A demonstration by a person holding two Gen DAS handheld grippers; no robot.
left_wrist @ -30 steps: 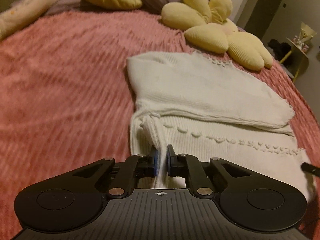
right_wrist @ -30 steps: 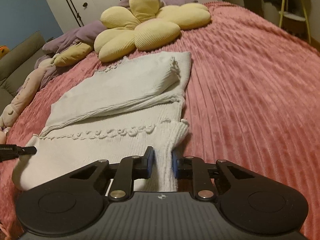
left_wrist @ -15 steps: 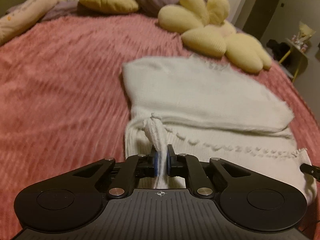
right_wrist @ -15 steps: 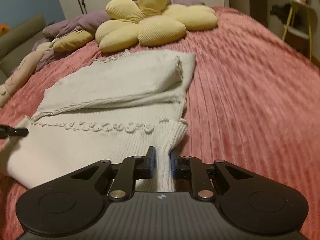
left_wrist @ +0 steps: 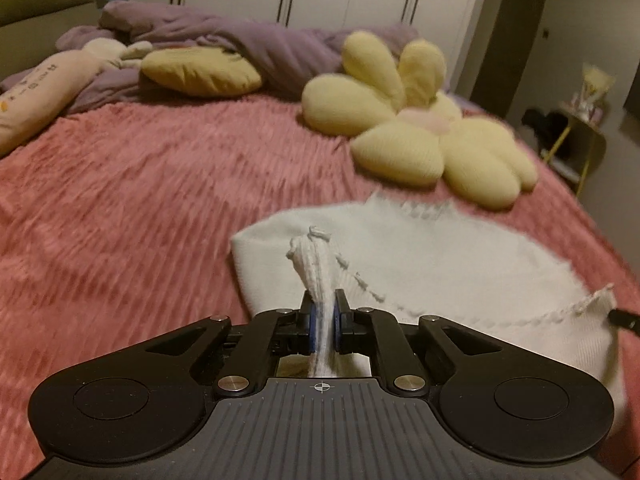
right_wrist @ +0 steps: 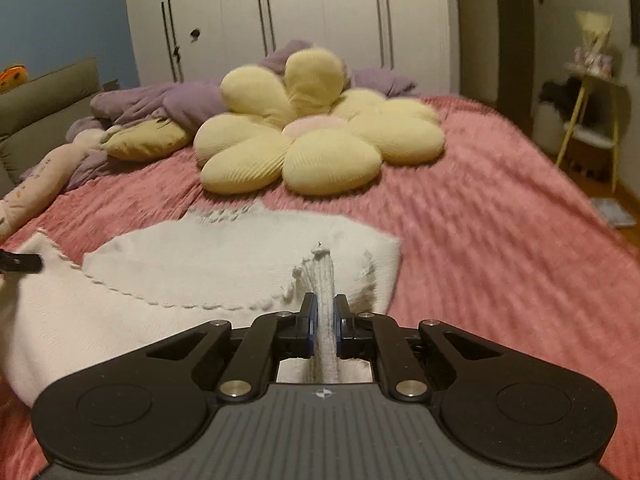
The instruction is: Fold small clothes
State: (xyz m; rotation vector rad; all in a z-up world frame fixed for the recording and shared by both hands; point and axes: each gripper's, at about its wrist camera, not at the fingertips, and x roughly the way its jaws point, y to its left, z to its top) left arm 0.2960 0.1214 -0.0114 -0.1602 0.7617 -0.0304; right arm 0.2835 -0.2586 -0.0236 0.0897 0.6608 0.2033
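A white knit garment (left_wrist: 460, 256) lies partly folded on the pink bedspread (left_wrist: 140, 208). My left gripper (left_wrist: 323, 312) is shut on the garment's near left corner, which bunches up between the fingers. My right gripper (right_wrist: 325, 316) is shut on the near right corner of the same garment (right_wrist: 200, 264). Both corners are lifted off the bed and the near hem hangs between the grippers, over the rest of the garment. The right gripper's tip shows at the right edge of the left wrist view (left_wrist: 626, 318); the left gripper's tip shows at the left edge of the right wrist view (right_wrist: 20, 262).
A yellow flower-shaped cushion (right_wrist: 316, 140) lies just beyond the garment. A purple duvet (left_wrist: 240, 40), a yellow pillow (left_wrist: 200, 70) and a long plush toy (left_wrist: 40, 92) lie at the head of the bed. A yellow side table (right_wrist: 592, 116) stands off the bed's right side.
Both grippers have risen and moved forward with the garment's near corners, lifting the near hem off the bed toward the flower cushion. The views now tilt up toward the wardrobe.
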